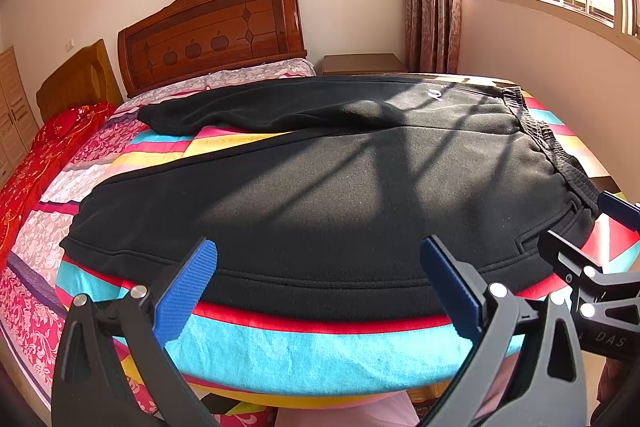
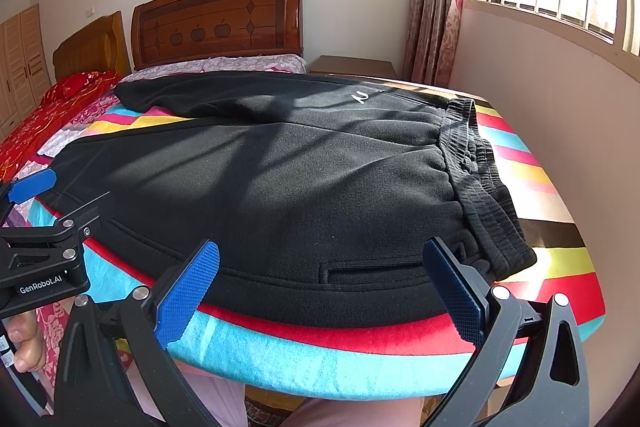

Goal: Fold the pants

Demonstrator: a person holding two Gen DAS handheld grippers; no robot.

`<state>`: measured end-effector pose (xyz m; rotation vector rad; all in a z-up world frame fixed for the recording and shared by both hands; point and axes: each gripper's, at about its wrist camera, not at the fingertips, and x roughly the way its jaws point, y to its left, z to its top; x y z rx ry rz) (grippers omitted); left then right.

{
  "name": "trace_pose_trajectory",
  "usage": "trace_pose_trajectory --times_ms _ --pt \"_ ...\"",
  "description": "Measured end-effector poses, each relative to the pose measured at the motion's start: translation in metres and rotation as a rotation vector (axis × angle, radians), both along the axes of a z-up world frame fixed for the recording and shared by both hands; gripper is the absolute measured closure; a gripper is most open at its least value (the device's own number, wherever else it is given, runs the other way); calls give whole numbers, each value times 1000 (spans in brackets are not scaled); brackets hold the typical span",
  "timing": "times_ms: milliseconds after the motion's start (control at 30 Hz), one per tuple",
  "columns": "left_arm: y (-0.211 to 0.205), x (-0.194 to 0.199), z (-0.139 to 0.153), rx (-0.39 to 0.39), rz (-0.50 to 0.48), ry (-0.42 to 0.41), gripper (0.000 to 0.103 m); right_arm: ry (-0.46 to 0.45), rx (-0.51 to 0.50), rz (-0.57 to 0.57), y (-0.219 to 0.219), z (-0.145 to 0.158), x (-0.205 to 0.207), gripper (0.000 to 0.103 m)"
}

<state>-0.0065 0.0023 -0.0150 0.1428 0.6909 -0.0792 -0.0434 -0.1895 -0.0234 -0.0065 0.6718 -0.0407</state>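
The black pants point(image 1: 320, 195) are seen as matt, fleecy cloth with a ribbed waistband point(image 2: 476, 163). A plush striped blanket point(image 1: 304, 351) is shown beneath. Textured blue pads point(image 1: 186, 291) are fitted to each matt black plastic claw point(image 1: 320, 291). The headboard point(image 1: 212, 27) is made of glossy varnished wood.

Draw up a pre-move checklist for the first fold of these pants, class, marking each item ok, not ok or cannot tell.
1. Pants spread flat on the striped blanket: ok, with the legs splayed apart.
2. Left gripper jaws open, holding nothing: ok.
3. Right gripper jaws open, holding nothing: ok.
4. Both grippers at the near side seam: ok, though not yet gripping it.
5. Waistband lying flat: not ok, it is bunched and wrinkled.
6. Far leg cuff lying smooth: cannot tell, too far away and partly shaded.
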Motion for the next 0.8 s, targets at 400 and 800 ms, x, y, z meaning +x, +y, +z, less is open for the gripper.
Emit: trace_pose_trajectory --times_ms 400,800 --pt "0 -1 -1 2 -3 1 1 9 14 1 -3 1 0 4" --pt "1 -3 -1 8 -4 4 1 11 20 -1 -5 1 0 4"
